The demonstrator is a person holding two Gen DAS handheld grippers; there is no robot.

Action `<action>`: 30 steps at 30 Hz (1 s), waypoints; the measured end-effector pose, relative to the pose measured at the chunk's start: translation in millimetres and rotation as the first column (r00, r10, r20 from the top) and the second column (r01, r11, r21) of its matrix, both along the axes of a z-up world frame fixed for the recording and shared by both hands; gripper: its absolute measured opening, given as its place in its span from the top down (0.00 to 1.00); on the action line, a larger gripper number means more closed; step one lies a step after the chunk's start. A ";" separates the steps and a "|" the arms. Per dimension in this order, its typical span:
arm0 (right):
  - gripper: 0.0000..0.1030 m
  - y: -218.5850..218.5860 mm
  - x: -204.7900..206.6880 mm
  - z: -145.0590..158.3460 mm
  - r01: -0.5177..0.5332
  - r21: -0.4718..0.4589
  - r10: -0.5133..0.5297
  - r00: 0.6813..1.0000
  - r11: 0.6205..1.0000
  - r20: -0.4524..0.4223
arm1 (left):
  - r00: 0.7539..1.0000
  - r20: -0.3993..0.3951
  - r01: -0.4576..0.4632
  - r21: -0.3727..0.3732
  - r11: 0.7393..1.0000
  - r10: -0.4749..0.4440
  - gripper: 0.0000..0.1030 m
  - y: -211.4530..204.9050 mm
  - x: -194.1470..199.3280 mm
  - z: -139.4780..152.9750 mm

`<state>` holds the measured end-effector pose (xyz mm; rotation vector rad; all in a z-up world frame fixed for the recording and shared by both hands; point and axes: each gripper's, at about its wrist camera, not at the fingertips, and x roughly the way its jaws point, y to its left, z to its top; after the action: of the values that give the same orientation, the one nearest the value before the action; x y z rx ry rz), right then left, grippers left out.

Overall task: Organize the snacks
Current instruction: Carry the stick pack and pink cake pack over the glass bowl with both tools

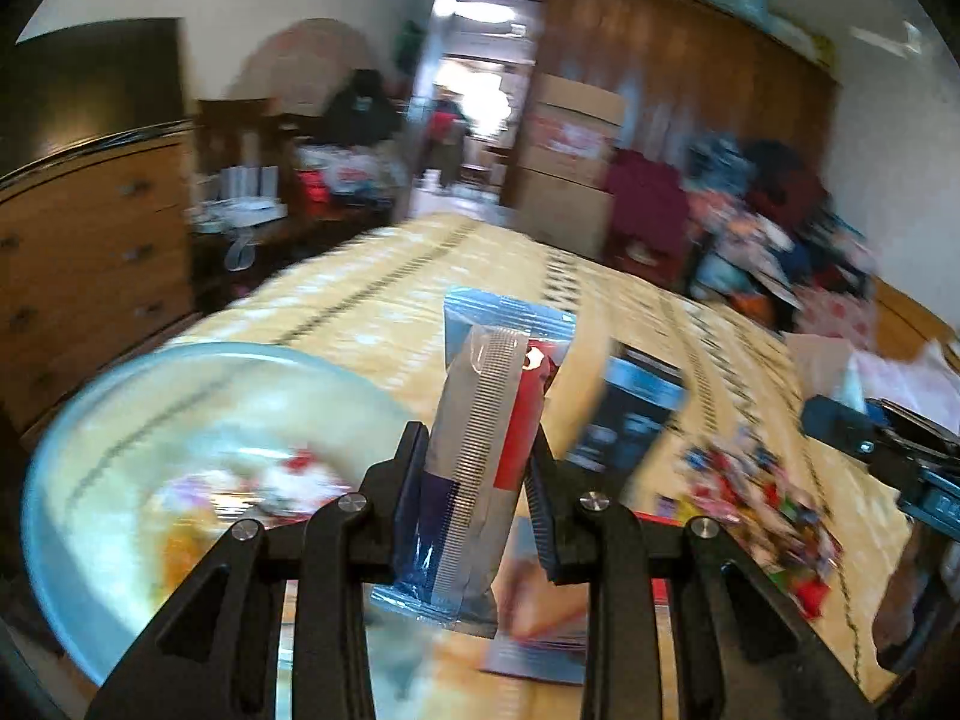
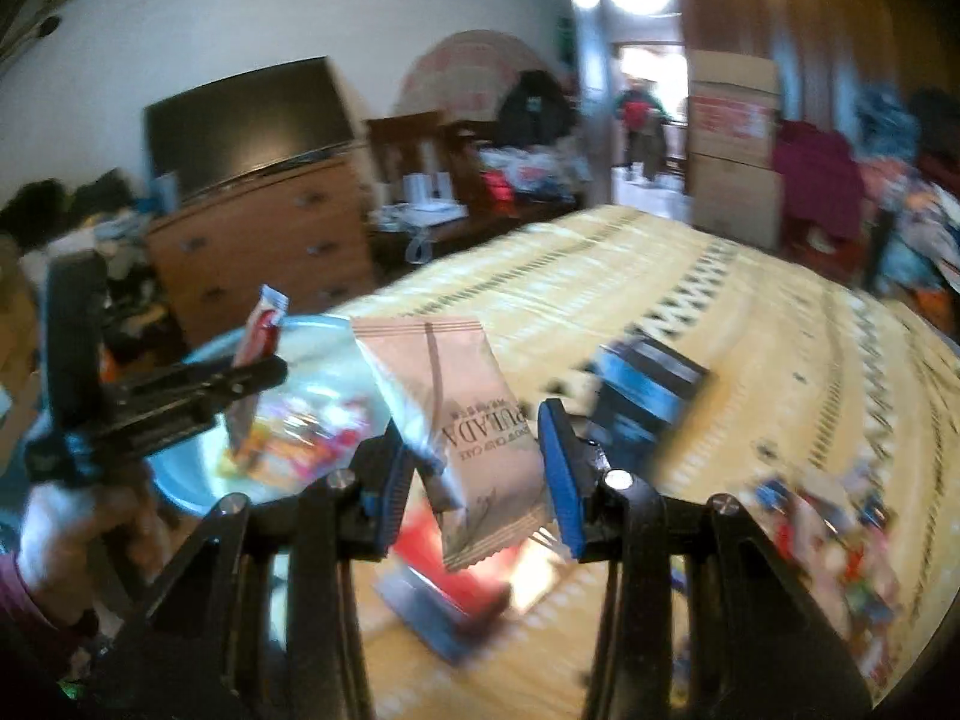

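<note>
Above the yellow patterned bed [image 2: 690, 276], the left hand-held gripper [image 1: 477, 468] pinches a silver-and-red snack sachet [image 1: 489, 420] upright, while the right hand-held gripper [image 2: 474, 468] clamps a beige wrapped cake packet [image 2: 462, 420], both angled downward.

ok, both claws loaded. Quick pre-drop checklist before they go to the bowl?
1. Left claw shut on the silver, blue and red foil snack packet: ok.
2. Right claw shut on the pale pink snack wrapper: ok, though the wrapper sits skewed between the pads.
3. Light blue round bowl in view, with room: ok; a few snacks are inside already.
4. Left packet above the bowl: in the right wrist view it hangs over the rim area; exact alignment cannot tell.
5. Right wrapper over the bowl: not ok, the bowl lies to its left.
6. Loose pile of colourful snacks left on the yellow patterned bedcover: not ok, more to sort.
</note>
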<state>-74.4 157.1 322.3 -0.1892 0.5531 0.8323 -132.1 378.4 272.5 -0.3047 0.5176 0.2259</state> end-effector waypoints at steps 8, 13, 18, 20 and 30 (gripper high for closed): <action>0.60 116.1 -21.8 -14.5 -0.161 -0.054 0.159 0.987 0.985 -0.039 | 0.982 -0.087 -0.167 -0.001 0.986 0.166 0.69 85.1 -22.3 -33.2; 0.60 159.9 -39.9 -31.8 -0.218 -0.107 0.211 0.975 0.970 -0.072 | 0.978 -0.091 -0.188 -0.020 0.982 0.186 0.69 101.3 -34.5 -43.2; 0.60 179.1 -47.8 -41.0 -0.234 -0.145 0.223 0.971 0.962 -0.086 | 0.978 -0.084 -0.195 -0.038 0.980 0.192 0.69 107.3 -40.7 -46.0; 0.60 184.0 -48.7 -42.2 -0.230 -0.154 0.219 0.972 0.961 -0.086 | 0.979 -0.083 -0.191 -0.041 0.981 0.187 0.69 107.8 -41.7 -45.7; 0.60 196.0 -50.0 -43.2 -0.218 -0.169 0.205 0.975 0.961 -0.090 | 0.981 -0.076 -0.182 -0.054 0.982 0.177 0.69 114.1 -42.4 -48.7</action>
<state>-124.4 353.1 279.1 -0.3889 0.6834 1.0011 -174.5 492.5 223.9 -0.4041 0.5686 0.3979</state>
